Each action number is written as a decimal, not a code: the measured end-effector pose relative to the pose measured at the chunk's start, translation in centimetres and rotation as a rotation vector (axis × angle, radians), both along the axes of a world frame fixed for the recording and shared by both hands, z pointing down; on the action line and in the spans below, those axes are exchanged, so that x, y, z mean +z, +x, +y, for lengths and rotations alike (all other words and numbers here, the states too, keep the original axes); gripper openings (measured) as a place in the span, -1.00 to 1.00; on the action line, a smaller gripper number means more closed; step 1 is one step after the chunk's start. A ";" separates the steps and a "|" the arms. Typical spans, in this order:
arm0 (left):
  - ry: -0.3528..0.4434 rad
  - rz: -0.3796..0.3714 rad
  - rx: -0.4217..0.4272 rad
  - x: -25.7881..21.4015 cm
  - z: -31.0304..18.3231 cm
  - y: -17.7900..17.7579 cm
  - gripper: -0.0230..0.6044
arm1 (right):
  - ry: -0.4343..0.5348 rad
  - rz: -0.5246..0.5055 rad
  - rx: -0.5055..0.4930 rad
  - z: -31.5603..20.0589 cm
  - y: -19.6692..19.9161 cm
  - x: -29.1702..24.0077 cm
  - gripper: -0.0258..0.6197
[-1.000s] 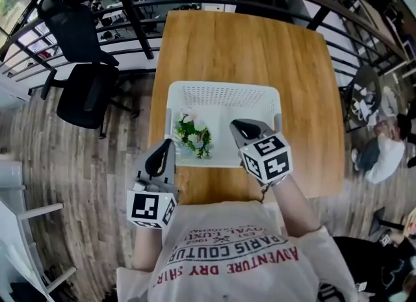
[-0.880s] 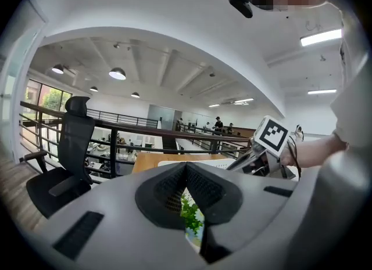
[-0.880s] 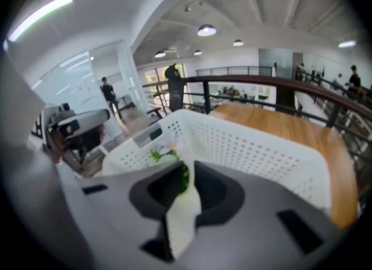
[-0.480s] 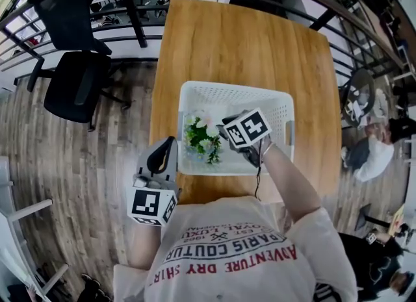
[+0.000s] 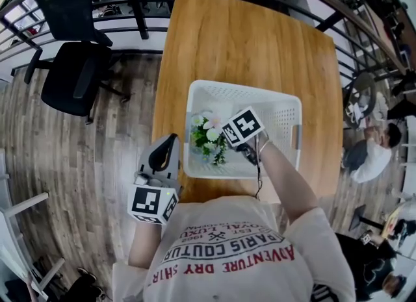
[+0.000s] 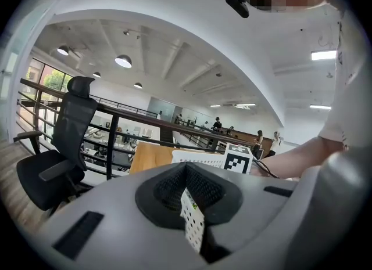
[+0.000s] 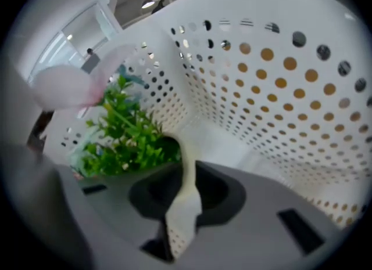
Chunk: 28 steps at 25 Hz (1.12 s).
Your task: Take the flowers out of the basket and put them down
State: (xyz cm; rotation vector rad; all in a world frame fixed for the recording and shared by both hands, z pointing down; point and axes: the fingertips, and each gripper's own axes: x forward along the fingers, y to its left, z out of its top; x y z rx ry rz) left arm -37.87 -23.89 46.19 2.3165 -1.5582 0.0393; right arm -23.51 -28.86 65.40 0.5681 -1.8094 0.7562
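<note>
Flowers, a small bunch of green plastic leaves with pale pink and white blooms (image 5: 208,137), are lying inside the white perforated plastic basket (image 5: 286,117), just ahead of the right tongs (image 7: 185,150) and a little to their left. Those tongs are dipping below the basket's rim with their tips pointing toward the bunch, which reads as lining up for a pick. Their jaws are sitting pressed together, with only a thin sliver of basket floor showing between them, and they are pinching nothing. The leaves are showing just beside the left jaw, not between the two. Judging from that, the jaws are going to need spreading before they can close on the stems, and the aim is wanting a shift to the left so that the bunch comes between them.

Left tongs (image 6: 186,170) are hanging well back from the bunch, outside the basket's near left corner and off the edge of the light brown wooden counter (image 5: 247,41), jaws likewise pressed together and carrying nothing. Parked there, they are leaving the reaching arm a free path. Bare counter is lying beyond the basket's far wall, ahead of both tongs, probably offering a spot for setting the flowers down
</note>
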 end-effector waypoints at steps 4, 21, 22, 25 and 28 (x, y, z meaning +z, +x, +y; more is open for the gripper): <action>-0.006 -0.019 0.008 0.3 -0.2 0.0 -0.85 | -0.006 0.013 -0.030 0.1 -0.4 0.1 -0.65; -0.016 -0.039 0.006 -0.4 0.3 0.2 -0.85 | -0.032 0.011 0.005 0.3 -0.8 1.3 -0.69; -0.013 -0.043 0.007 -0.6 0.4 0.1 -0.85 | -0.026 0.011 0.012 0.3 -0.7 1.1 -0.69; 0.009 -0.066 0.006 -1.3 0.8 -0.3 -0.85 | 0.033 -0.011 0.025 -0.2 -0.6 -0.5 -0.70; 0.028 -0.082 -0.007 -2.2 1.0 0.0 -0.85 | 0.105 -0.074 0.047 -1.0 -0.2 -3.9 -0.70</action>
